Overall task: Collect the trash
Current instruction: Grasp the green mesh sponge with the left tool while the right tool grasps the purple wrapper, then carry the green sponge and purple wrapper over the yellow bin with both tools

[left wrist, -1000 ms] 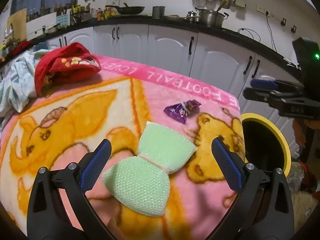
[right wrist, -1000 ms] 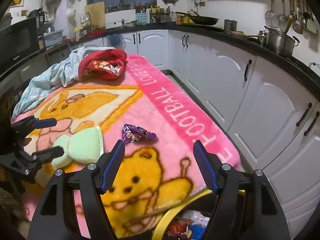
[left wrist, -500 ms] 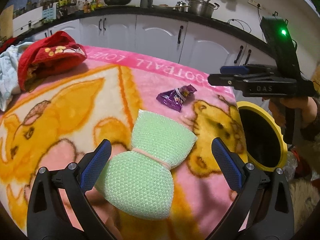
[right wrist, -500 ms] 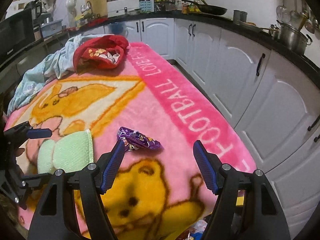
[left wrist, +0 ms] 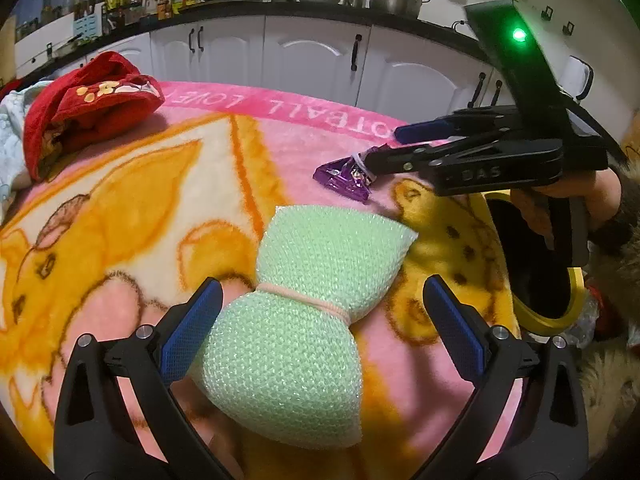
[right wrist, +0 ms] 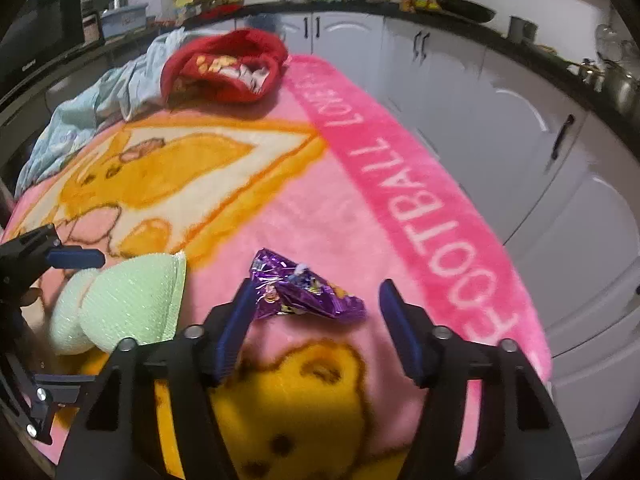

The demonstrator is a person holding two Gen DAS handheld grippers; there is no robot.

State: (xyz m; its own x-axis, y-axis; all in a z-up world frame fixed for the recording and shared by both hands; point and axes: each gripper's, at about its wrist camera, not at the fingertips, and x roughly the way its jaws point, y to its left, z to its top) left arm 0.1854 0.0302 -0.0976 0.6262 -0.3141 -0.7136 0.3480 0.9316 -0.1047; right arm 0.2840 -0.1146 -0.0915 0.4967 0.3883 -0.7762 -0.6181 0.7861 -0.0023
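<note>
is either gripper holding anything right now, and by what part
Nothing is held yet. The right gripper is closing around the crinkled purple foil wrapper, one end between its fingers. The left gripper straddles the green mesh scrubber, open.

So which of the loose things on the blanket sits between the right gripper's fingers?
The purple wrapper, crinkled foil, lies between the closing right gripper. The green sponge lies off to its side, by the left gripper.
</note>
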